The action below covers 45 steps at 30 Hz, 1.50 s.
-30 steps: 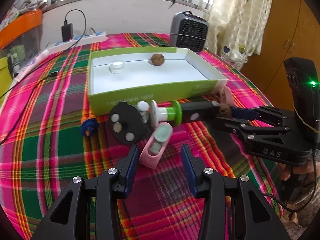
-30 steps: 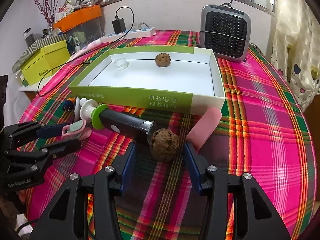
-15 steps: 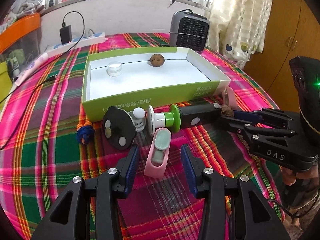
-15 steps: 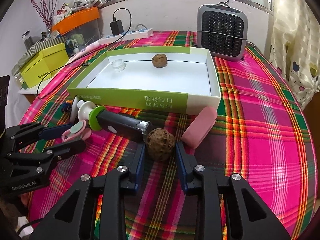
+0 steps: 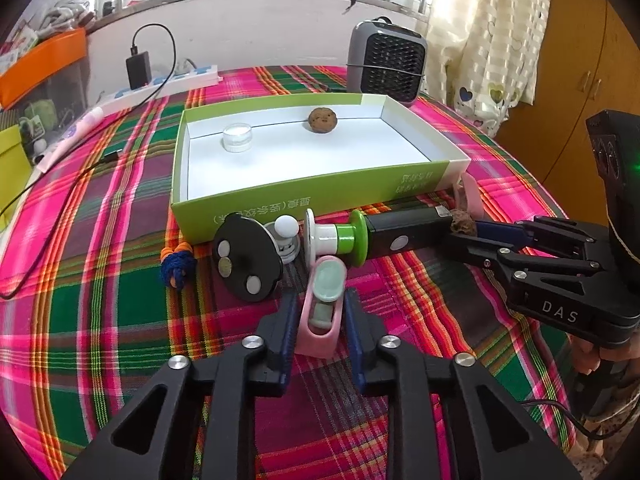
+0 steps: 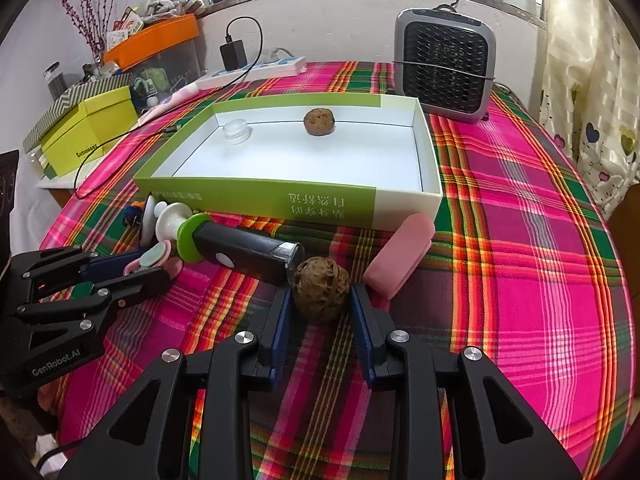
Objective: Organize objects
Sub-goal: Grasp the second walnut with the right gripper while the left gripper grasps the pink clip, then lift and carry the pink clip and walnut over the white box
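Observation:
A small pink case (image 5: 320, 312) with a pale green oval inside lies on the plaid cloth, and my left gripper (image 5: 320, 300) is shut on it. My right gripper (image 6: 320, 296) is shut on a brown walnut (image 6: 320, 290) that rests beside a black tool with a green and white end (image 6: 240, 250). A pink block (image 6: 400, 260) leans just right of the walnut. Behind them stands the green box (image 6: 256, 188), which holds a second walnut (image 6: 319, 121) and a small clear jar (image 6: 237, 131). The right gripper (image 5: 464, 232) also shows in the left wrist view, and the left gripper (image 6: 152, 266) in the right wrist view.
A black disc (image 5: 244, 258), a white knob (image 5: 286, 232) and a blue and orange cord knot (image 5: 178, 264) lie in front of the box. A grey heater (image 6: 444, 64), a power strip (image 6: 256, 70) with a charger, and a yellow box (image 6: 88, 128) stand further back.
Both grippers have closed without moving away. The left jaws came in onto the pink case. The right jaws came in onto the walnut.

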Tool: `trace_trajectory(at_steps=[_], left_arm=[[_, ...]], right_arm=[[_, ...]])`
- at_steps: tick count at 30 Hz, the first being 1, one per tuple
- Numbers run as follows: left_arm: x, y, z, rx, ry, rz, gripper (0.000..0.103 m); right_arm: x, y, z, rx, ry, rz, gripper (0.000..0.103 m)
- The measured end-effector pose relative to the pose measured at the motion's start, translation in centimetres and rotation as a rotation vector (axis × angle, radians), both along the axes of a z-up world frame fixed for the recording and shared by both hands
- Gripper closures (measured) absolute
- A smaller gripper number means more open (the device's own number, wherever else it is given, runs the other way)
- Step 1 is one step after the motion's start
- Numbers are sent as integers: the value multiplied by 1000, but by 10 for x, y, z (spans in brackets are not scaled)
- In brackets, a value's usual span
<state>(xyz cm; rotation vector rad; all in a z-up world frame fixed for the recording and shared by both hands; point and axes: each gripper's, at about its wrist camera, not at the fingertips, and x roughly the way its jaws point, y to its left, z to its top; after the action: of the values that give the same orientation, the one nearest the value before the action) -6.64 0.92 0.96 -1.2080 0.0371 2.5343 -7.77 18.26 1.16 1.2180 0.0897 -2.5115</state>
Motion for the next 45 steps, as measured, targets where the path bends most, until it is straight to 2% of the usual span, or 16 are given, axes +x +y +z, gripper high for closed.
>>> trace_trajectory(at_steps=[29, 45], left_arm=[[1, -3, 4, 1, 8, 9, 87], [5, -3, 29, 22, 41, 2, 87]], right_arm=[[3, 3, 3, 0, 13, 6, 73], [6, 6, 21, -10, 51, 17, 73]])
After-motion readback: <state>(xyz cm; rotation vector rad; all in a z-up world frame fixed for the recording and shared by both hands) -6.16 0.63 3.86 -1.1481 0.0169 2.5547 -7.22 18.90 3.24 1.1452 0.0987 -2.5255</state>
